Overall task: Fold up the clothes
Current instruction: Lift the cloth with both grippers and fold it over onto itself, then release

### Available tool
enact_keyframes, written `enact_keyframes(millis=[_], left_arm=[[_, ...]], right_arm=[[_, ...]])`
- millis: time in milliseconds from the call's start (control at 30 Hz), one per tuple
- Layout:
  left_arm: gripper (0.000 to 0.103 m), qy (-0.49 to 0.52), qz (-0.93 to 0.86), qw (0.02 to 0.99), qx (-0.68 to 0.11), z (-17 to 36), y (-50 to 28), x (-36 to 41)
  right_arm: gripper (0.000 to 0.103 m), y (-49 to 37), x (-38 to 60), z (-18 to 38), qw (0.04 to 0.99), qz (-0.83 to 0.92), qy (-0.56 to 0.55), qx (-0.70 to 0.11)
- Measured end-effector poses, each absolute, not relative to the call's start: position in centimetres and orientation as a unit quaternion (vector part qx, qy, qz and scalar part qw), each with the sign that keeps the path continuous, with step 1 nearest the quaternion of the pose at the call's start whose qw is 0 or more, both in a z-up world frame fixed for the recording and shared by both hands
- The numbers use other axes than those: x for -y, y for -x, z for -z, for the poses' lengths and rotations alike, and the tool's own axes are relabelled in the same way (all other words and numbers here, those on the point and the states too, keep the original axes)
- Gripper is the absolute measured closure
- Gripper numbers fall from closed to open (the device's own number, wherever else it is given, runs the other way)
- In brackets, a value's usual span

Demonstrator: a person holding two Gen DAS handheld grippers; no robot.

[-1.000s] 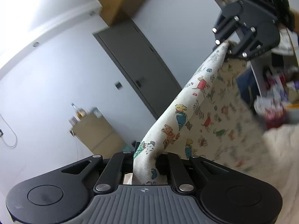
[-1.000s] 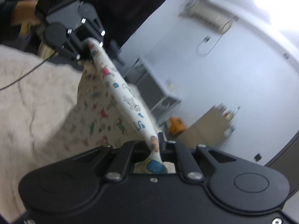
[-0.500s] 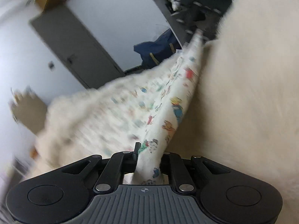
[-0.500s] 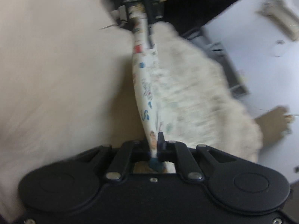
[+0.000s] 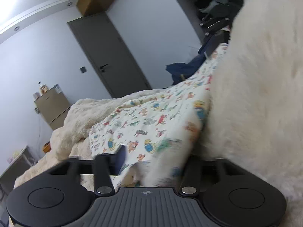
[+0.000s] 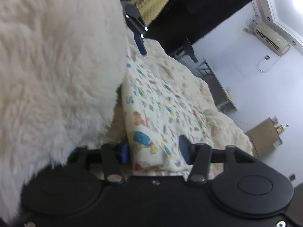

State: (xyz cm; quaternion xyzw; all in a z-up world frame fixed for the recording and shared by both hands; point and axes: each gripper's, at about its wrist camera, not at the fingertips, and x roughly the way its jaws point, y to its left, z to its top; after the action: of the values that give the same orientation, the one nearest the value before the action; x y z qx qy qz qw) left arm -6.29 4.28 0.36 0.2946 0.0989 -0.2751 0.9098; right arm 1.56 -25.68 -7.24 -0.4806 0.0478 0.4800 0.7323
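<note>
A white garment printed with small cartoon animals [image 5: 151, 117] lies spread flat on a fluffy cream blanket [image 5: 255, 94]. My left gripper [image 5: 155, 160] is open, and the garment's near edge is draped loosely between its spread fingers; one blue pad [image 5: 121, 157] shows and the other is under cloth. In the right wrist view the garment [image 6: 161, 104] runs away from my right gripper [image 6: 154, 147], which is open with the corner lying slack between its blue pads [image 6: 125, 151]. At the garment's far end a blue finger of the left gripper [image 6: 141, 46] shows.
The blanket bulges up high beside the garment [image 6: 56, 56]. Dark blue clothing [image 5: 187, 68] lies past the bed's edge. A grey door [image 5: 106, 56] and a brown cabinet [image 5: 52, 107] stand by the wall, with a grey table [image 6: 217, 83] nearby.
Both grippers held the garment stretched in the air, then swung it down onto the blanket. Both have opened and let go, and the garment now lies flat.
</note>
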Motion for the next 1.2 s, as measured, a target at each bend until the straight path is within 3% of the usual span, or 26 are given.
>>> enact_keyframes(millis=[33, 167, 300, 433, 633, 667, 700, 733, 767, 800, 867, 900, 933, 1033, 1100, 1200], left_arm=[[0.093, -0.275, 0.274, 0.916, -0.103, -0.9, 5.3, -4.6], [0.093, -0.197, 0.267, 0.935, -0.121, -3.3, 1.2, -5.9], [0.083, -0.101, 0.249, 0.951, -0.153, -6.5, -4.0, -7.4], [0.082, -0.007, 0.206, 0.956, -0.209, -10.1, -11.7, -8.2], [0.081, -0.034, 0.163, 0.948, -0.271, -11.7, -23.3, -7.3], [0.079, -0.035, 0.160, 0.946, -0.278, -11.4, -25.2, -7.3], [0.067, -0.037, 0.157, 0.945, -0.284, -11.0, -26.9, -7.3], [0.049, -0.047, 0.138, 0.943, -0.298, -10.0, -28.9, -7.2], [0.045, -0.059, 0.118, 0.941, -0.312, -9.0, -31.0, -7.0], [0.045, -0.064, 0.108, 0.940, -0.317, -8.5, -31.9, -7.0], [0.045, -0.072, 0.075, 0.939, -0.327, -7.4, -33.3, -7.5], [0.040, -0.062, 0.068, 0.942, -0.322, -7.3, -33.1, -8.1], [0.029, -0.047, 0.070, 0.946, -0.313, -7.4, -32.5, -8.9], [0.012, -0.055, 0.091, 0.960, -0.261, -7.7, -27.0, -10.8], [0.000, -0.091, 0.087, 0.963, -0.238, -7.8, -24.2, -10.9], [0.000, -0.156, 0.023, 0.968, -0.196, -6.7, -19.0, -10.2]], right_arm=[[0.091, -2.0, 25.8, 7.0, 0.734, -0.490, 0.468, -0.053], [0.093, -4.1, 26.1, 5.0, 0.762, -0.499, 0.409, -0.052], [0.093, -10.4, 26.3, 1.0, 0.826, -0.460, 0.322, -0.053], [0.093, -15.8, 25.8, -1.2, 0.856, -0.414, 0.301, -0.065], [0.093, -27.8, 23.4, -2.0, 0.882, -0.359, 0.281, -0.116], [0.093, -29.5, 23.3, -1.8, 0.884, -0.354, 0.277, -0.129], [0.092, -31.8, 23.1, -1.2, 0.886, -0.345, 0.271, -0.147], [0.084, -33.2, 23.1, -0.7, 0.888, -0.337, 0.267, -0.163], [0.067, -34.7, 23.0, 0.0, 0.891, -0.315, 0.268, -0.185], [0.062, -36.4, 22.6, 1.1, 0.896, -0.278, 0.276, -0.209], [0.063, -36.7, 22.6, 2.2, 0.902, -0.243, 0.283, -0.216], [0.062, -36.3, 23.1, 2.5, 0.909, -0.234, 0.276, -0.208], [0.060, -35.3, 23.8, 2.5, 0.912, -0.240, 0.266, -0.201], [0.043, -31.4, 25.1, 2.1, 0.911, -0.281, 0.243, -0.180], [0.042, -28.2, 24.8, 2.3, 0.903, -0.297, 0.260, -0.168], [0.039, -24.9, 23.9, 3.2, 0.895, -0.310, 0.281, -0.157]])
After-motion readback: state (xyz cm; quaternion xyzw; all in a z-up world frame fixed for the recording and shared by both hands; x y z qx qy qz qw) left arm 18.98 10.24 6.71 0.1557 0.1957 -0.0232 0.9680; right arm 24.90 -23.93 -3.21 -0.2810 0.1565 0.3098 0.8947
